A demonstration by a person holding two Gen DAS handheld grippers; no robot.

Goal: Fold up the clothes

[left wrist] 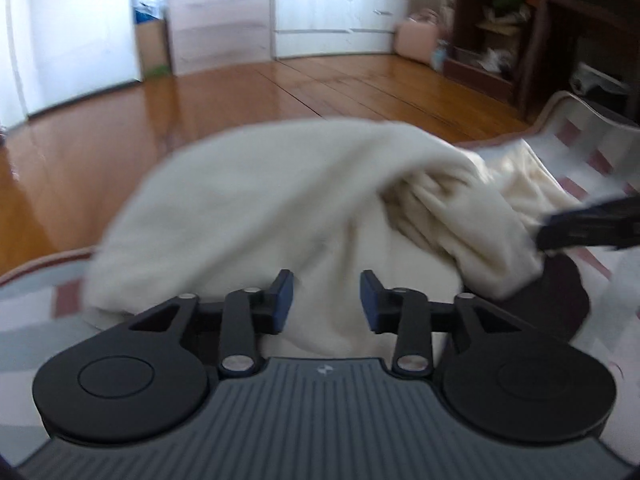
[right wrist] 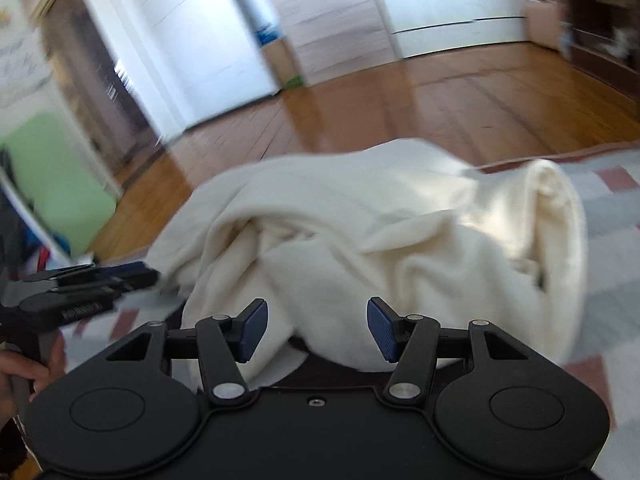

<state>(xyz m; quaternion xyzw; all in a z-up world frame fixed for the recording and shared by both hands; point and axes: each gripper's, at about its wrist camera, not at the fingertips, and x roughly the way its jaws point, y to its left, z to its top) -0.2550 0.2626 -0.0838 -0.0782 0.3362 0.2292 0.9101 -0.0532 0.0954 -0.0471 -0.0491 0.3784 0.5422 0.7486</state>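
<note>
Our left gripper (left wrist: 326, 300) and right gripper (right wrist: 316, 328) both stand apart, gripping nothing; the cream garment (right wrist: 360, 236) lies bunched on the checked rug (right wrist: 616, 200); folding barely begun.

We see the garment (left wrist: 248, 200) heaped on the rug (left wrist: 592, 152), its far edge reaching out over the wooden floor (left wrist: 280, 88). The left gripper (left wrist: 326, 306) and right gripper (right wrist: 316, 328) sit at its near side, left and right of each other. Cabinets (left wrist: 332, 8) stand behind the floor; shelves (left wrist: 500, 32), blurred, seem to stand at the right.
</note>
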